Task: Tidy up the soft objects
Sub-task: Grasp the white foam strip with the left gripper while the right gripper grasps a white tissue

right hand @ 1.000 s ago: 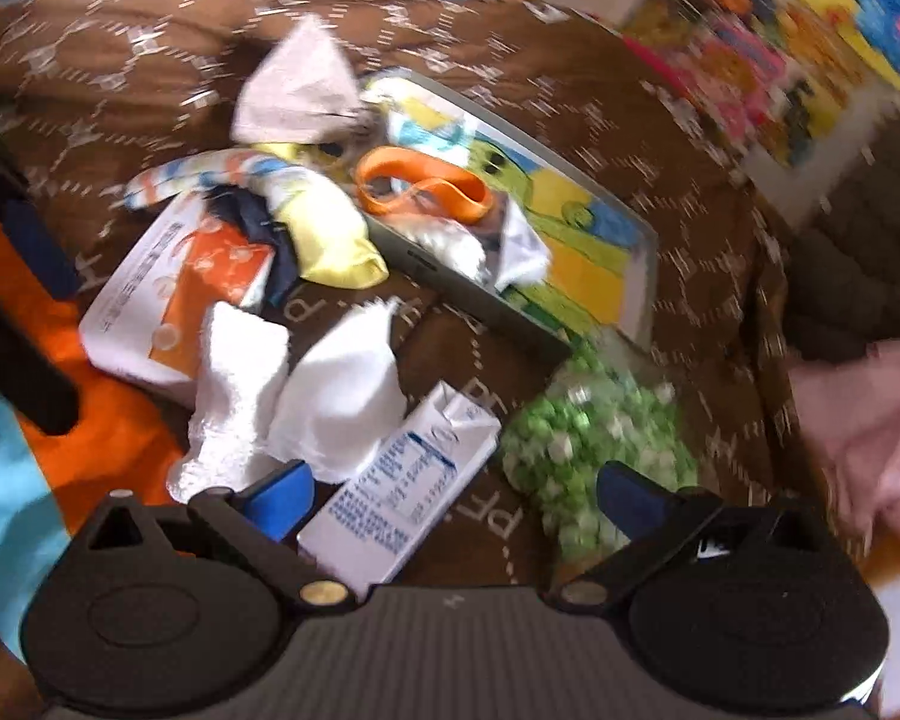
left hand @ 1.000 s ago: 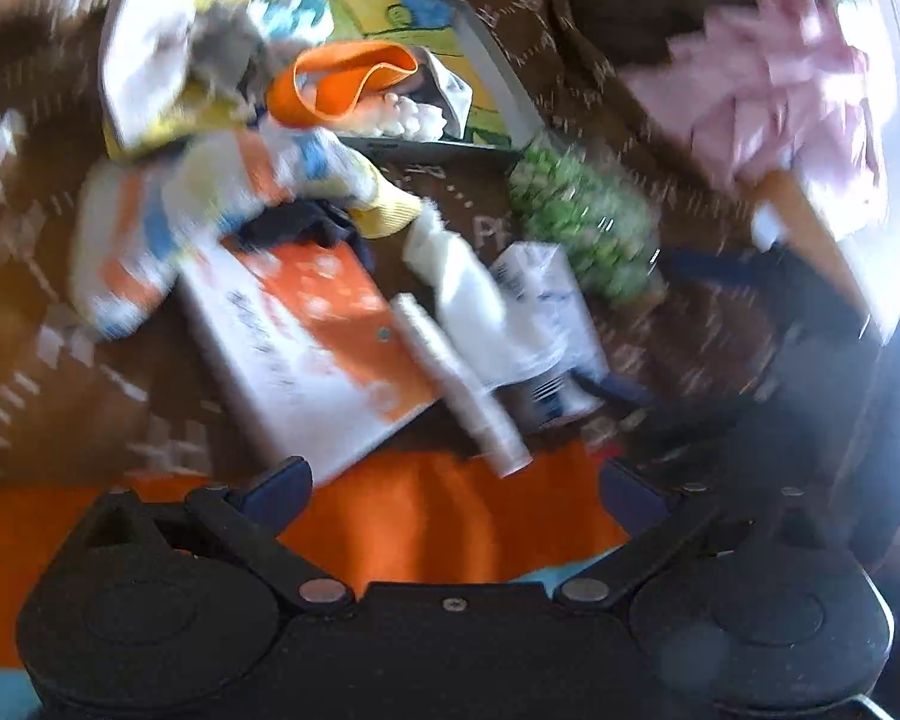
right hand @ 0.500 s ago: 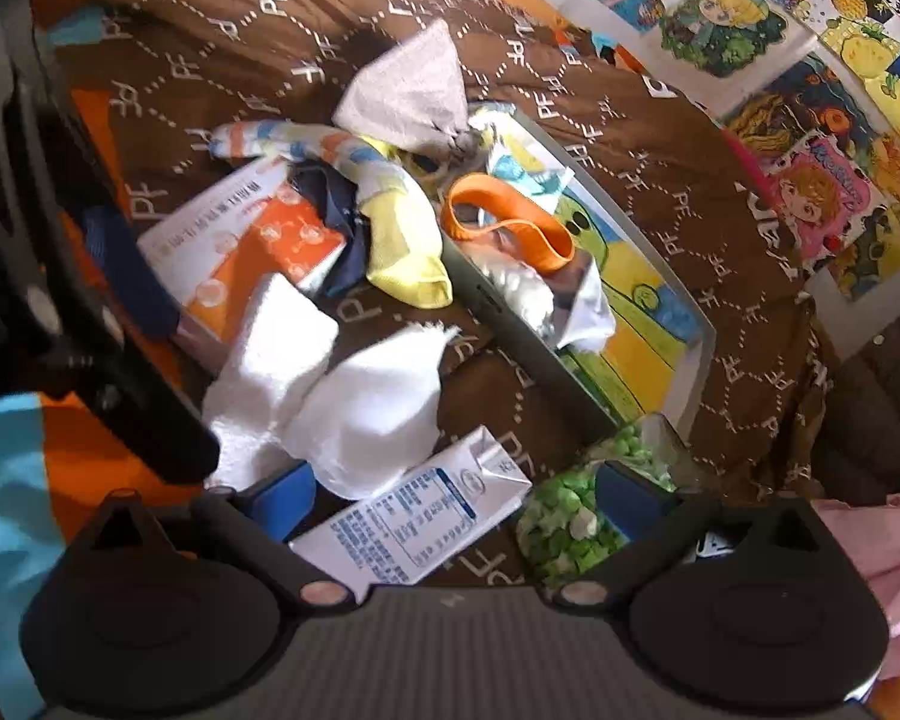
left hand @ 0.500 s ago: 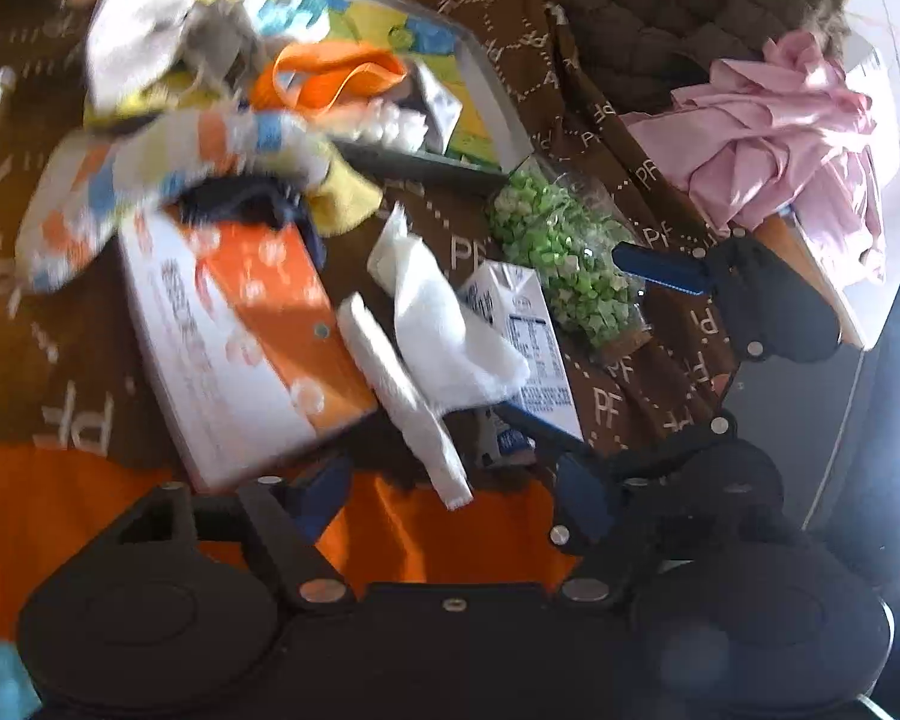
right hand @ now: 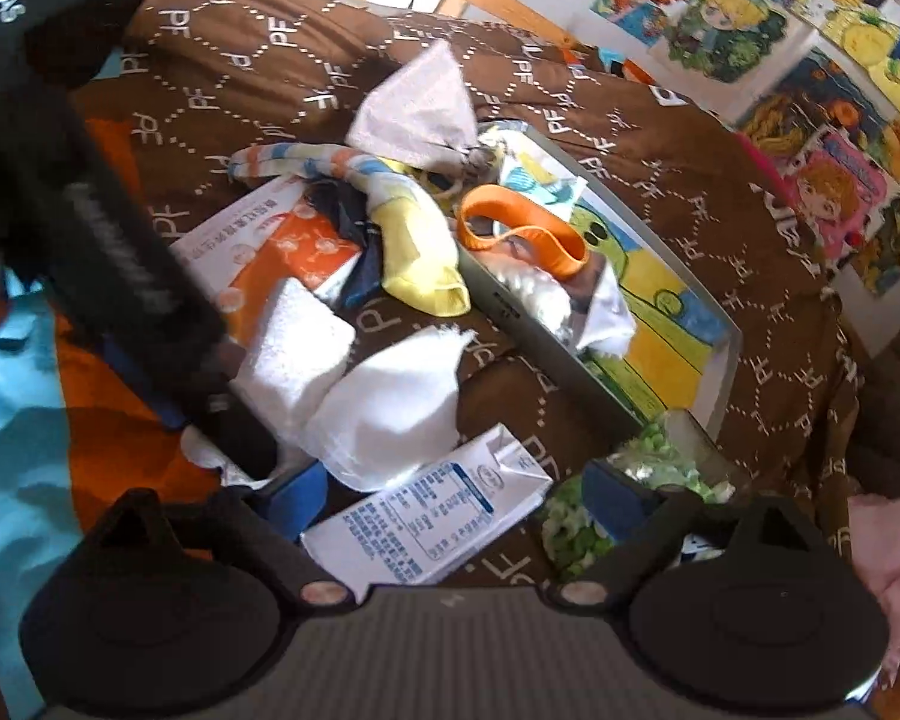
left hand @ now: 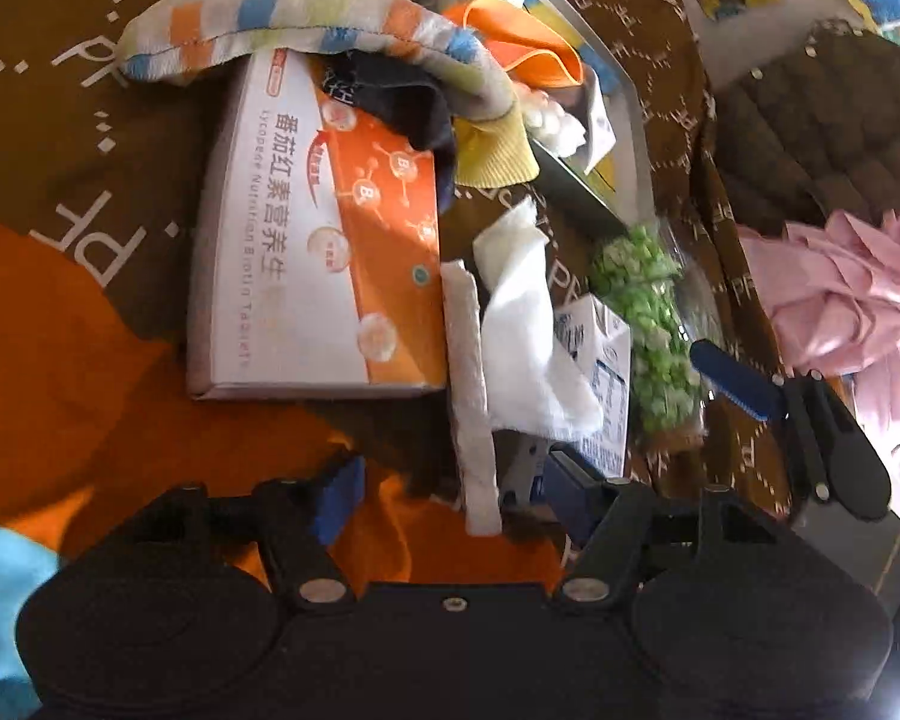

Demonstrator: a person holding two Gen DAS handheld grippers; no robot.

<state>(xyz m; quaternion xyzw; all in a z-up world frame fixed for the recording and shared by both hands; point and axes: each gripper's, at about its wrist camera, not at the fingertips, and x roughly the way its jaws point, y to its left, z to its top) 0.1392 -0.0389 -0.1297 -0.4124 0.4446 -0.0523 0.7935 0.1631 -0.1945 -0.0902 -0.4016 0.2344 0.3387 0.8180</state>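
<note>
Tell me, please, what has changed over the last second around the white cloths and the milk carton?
The left gripper has come down and in, its fingers closing around the narrow folded white cloth but not yet pressing it. The right gripper has edged closer, fingers closing either side of the milk carton, with nothing held. The orange box, striped sock and bag of green pieces lie as before.

Items on the brown blanket [right hand: 390,42], by count: one orange-and-white tablet box [left hand: 330,252]; one striped sock [left hand: 306,30]; one yellow sock [right hand: 417,252]; two white towels (one folded [right hand: 297,360], one crumpled [right hand: 390,414]); one small carton [right hand: 432,522]; one bag of green pieces [left hand: 654,324]; one orange band [right hand: 522,234]; one picture tray [right hand: 720,384]; one pink cloth [left hand: 852,288].
</note>
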